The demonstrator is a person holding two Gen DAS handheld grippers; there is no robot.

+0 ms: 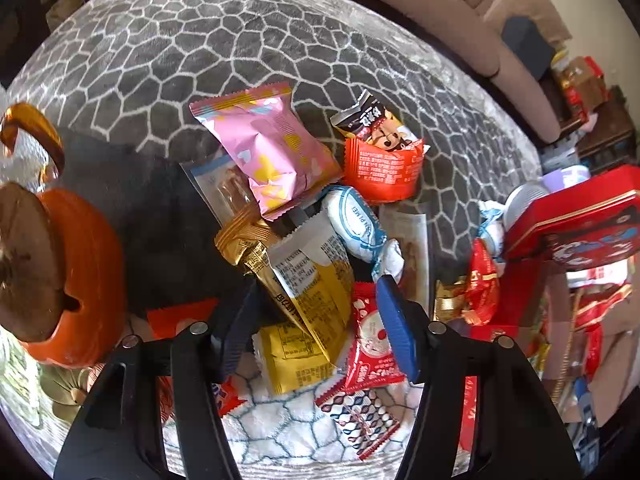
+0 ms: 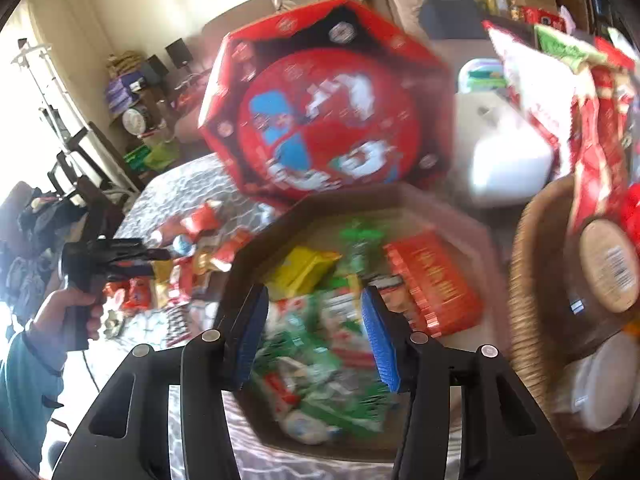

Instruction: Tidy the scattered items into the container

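Living room, grey web-pattern cloth (image 1: 248,40) on table. Snack pile: yellow packet (image 1: 316,304) uppermost, pink packet (image 1: 272,148) behind. Left gripper (image 1: 316,320) spread wide, empty, straddling yellow packet: pick step. Next: descend, clamp. Right gripper (image 2: 314,336) spread, empty, above half-filled octagonal box (image 2: 448,208); view blurred.

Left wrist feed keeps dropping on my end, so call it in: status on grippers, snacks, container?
Left gripper open, over gold-yellow snack packet. Right gripper open, empty, above octagonal box, already part filled. Pile crowded: pink packet overlaps neighbours.
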